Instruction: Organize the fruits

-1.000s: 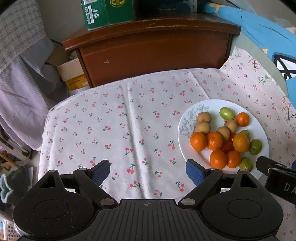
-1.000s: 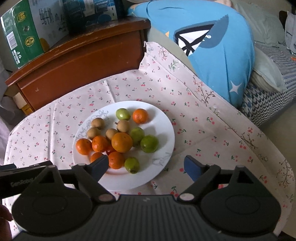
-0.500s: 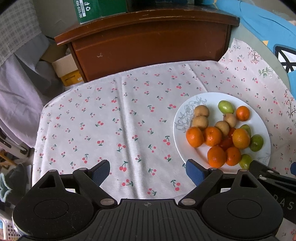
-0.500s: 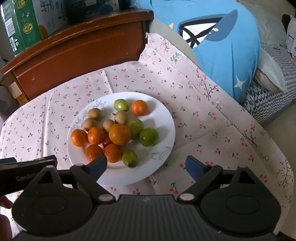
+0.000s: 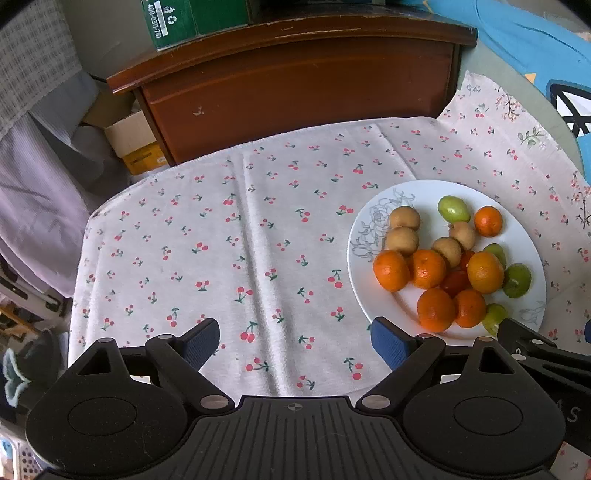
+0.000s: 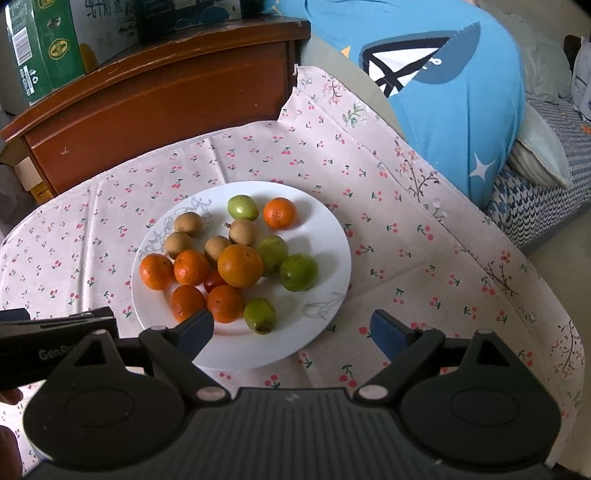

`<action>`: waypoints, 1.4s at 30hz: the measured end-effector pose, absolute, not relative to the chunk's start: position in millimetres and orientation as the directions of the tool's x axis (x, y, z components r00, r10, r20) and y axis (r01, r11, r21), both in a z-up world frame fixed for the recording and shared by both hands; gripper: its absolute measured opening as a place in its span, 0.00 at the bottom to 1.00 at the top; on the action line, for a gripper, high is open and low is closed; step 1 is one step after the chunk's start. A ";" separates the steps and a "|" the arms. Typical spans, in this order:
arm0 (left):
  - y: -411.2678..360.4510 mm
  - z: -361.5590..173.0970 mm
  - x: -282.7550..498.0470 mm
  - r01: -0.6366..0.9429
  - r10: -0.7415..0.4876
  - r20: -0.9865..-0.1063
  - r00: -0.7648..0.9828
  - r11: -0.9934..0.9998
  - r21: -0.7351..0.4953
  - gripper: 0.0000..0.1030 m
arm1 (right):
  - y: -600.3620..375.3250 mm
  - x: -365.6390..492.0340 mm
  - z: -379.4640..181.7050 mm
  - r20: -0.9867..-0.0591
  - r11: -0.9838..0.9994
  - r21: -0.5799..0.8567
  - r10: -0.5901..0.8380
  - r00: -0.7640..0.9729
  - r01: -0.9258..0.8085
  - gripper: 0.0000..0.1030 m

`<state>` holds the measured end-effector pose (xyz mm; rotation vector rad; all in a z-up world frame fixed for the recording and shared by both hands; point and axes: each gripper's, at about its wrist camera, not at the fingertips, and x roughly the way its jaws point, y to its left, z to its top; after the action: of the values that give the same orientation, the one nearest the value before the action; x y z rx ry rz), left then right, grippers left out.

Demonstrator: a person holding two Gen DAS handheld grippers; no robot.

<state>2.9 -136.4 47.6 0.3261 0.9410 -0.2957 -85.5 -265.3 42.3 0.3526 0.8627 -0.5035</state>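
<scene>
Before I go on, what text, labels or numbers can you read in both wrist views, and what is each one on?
"400-0311-781", with a recycling mark, on the green carton atop the wooden cabinet.
"GenRo", cut off, on the left tongs seen from the right wrist.
"S", a lone letter, on the right tongs seen from the left wrist.
Carton barcode and other print: too small to read.
Plate: line drawings only, no text.

Brown wooden cabinet [image 5: 295, 92] behind cherry-print tablecloth [image 5: 221, 240]. Green carton [image 6: 40, 48] on top. Blue cushion [image 6: 461, 103] at right, daylight.
</scene>
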 end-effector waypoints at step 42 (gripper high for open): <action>-81.2 51.2 -30.3 0.313 -0.036 -0.818 0.575 0.933 0.179 0.88 | -221.7 -110.1 41.3 -0.750 0.894 0.092 -0.227 0.621 0.438 0.89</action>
<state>-30.3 -81.2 51.2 0.3213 0.9402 -0.2086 -110.1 -221.7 41.3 0.2784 0.8166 -0.3880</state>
